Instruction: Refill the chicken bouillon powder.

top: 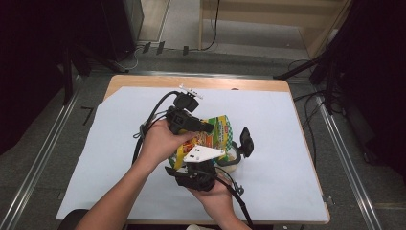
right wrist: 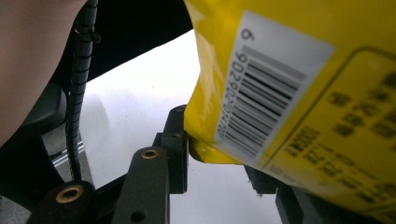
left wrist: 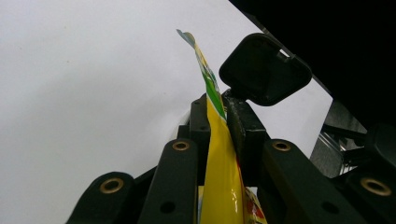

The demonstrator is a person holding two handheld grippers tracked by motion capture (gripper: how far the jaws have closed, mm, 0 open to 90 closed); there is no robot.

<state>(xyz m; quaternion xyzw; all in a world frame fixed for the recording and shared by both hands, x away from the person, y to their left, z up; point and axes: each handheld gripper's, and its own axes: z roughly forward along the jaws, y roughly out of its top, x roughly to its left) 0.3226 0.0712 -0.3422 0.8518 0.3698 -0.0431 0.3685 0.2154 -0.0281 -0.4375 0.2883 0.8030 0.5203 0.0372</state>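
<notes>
A yellow and green snack bag [top: 221,129] is held up over the middle of the table between both grippers. My left gripper [top: 207,128] comes in from the left and is shut on the bag's thin upper edge [left wrist: 223,186]; the left gripper view has its jaws [left wrist: 219,107] pressed flat on the foil. My right gripper [top: 203,155], with its grey plate on top, reaches up from the near side. In the right gripper view the bag's barcode corner [right wrist: 303,93] sits between the jaws of the right gripper [right wrist: 215,140]. The left jaw touches it and the bag hides the right jaw.
A white sheet [top: 287,158] covers most of the wooden table [top: 143,80]. A black rounded-square piece [top: 246,140] stands just right of the bag, close beyond my left jaws [left wrist: 265,70]. Something pale and roundish [top: 231,162] lies under the bag. Cables trail from both grippers.
</notes>
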